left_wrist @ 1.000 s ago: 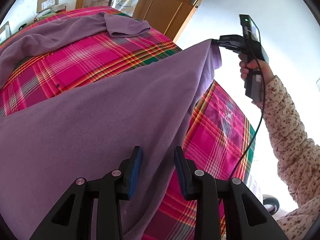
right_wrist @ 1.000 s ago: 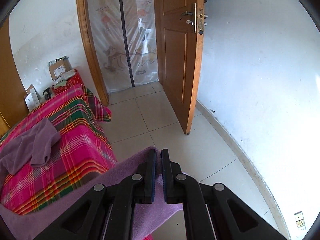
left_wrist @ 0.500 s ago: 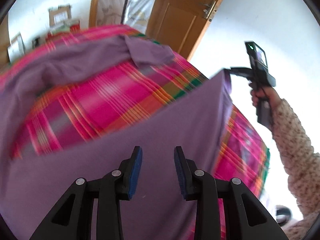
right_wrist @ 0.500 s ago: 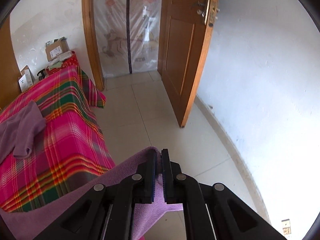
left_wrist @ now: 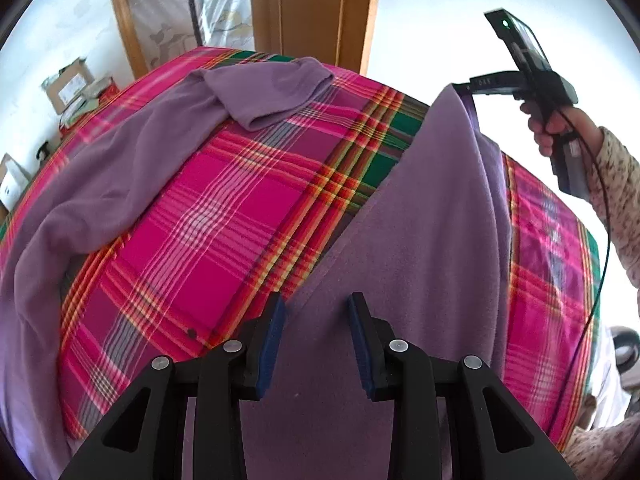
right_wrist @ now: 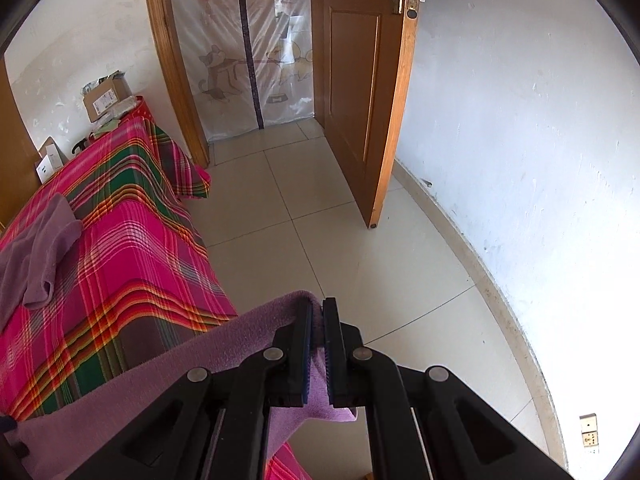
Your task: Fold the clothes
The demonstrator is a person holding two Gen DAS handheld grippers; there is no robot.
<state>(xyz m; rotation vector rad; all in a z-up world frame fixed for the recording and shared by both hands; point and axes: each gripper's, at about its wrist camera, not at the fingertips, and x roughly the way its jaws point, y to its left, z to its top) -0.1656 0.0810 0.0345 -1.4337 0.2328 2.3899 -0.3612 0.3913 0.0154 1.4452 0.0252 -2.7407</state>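
Observation:
A purple fleece garment (left_wrist: 420,220) lies spread over a bed with a pink plaid cover (left_wrist: 224,216). Its far part with a sleeve (left_wrist: 272,92) rests near the bed's far edge. My right gripper (right_wrist: 317,308) is shut on a corner of the garment (right_wrist: 256,332) and holds it up beyond the bed's right side; it also shows in the left wrist view (left_wrist: 464,87). My left gripper (left_wrist: 316,304) is open and empty, its fingers just above the purple fabric near its diagonal edge.
An open wooden door (right_wrist: 368,92) and a plastic-curtained doorway (right_wrist: 248,48) stand past the bed. Cardboard boxes (right_wrist: 106,94) sit at the bed's far end. Tiled floor (right_wrist: 320,220) lies right of the bed, bounded by a white wall (right_wrist: 520,120).
The left gripper has moved left and back, so more plaid cover shows. The right gripper still holds the raised corner and has shifted slightly.

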